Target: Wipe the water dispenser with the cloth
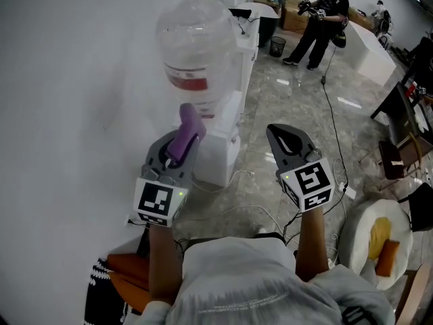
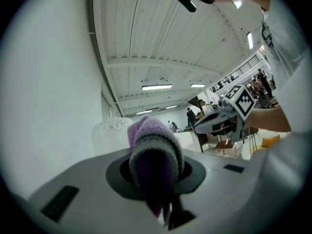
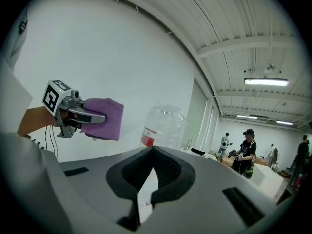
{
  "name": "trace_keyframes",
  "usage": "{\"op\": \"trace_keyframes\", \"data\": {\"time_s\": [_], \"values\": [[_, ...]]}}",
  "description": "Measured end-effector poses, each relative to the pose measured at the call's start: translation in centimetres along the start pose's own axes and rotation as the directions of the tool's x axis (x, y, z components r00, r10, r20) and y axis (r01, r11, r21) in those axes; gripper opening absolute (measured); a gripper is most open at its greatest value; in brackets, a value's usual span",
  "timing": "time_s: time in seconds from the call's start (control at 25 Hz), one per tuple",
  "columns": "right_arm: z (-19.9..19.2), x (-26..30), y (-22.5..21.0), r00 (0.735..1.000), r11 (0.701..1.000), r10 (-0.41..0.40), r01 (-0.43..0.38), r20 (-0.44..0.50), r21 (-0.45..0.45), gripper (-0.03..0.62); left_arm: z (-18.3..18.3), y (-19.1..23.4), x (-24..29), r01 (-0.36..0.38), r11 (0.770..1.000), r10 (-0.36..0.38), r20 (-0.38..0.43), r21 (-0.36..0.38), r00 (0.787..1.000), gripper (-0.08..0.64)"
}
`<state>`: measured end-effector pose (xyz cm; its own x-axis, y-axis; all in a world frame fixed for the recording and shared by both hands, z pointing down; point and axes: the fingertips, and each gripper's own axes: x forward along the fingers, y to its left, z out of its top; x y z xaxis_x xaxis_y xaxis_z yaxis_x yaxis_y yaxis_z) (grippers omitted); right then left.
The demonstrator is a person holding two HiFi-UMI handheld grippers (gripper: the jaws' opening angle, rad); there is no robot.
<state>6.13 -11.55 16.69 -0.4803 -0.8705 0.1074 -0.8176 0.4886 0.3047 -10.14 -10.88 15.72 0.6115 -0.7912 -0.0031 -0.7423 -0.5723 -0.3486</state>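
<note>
1. The left gripper (image 1: 183,150) has its jaws clamped on the cloth (image 2: 155,150). It is a soft, fuzzy purple fabric, folded into a thick wad that bulges out past the jaw tips.
2. The right gripper (image 3: 153,152) holds nothing. Its dark ribbed jaws meet at the tips, leaving only a thin slit lower down.
3. Both grippers have smooth grey plastic shells. Each carries a white cube with black square markers, the left cube (image 1: 159,202) and the right cube (image 1: 311,181), sitting just above the person's bare forearms.
4. The cloth is raised in front of the water dispenser (image 1: 220,147), a boxy white cabinet standing against the plain white wall (image 1: 74,114).
5. On the dispenser sits an upturned clear plastic bottle (image 1: 196,46), rounded and ridged, with a red label band.
6. In the right gripper view a strip of wall shows between the cloth and the bottle, so the two are apart.
7. The floor (image 1: 284,107) is glossy grey marbled tile, with thin white cables trailing over it near the dispenser's foot.
8. Farther back a person (image 1: 321,19) in dark clothes stands near white furniture.
</note>
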Motion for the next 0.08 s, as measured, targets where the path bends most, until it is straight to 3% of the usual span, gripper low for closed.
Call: {"op": "trace_keyframes", "data": {"time_s": [0.08], "values": [[-0.24,0.03,0.08,1.0,1.0,0.002,-0.002,-0.002,0.002,0.014,-0.33,-0.01,-0.04,-0.001,1.0,0.001,-0.004,-0.008,1.0,0.077]]}}
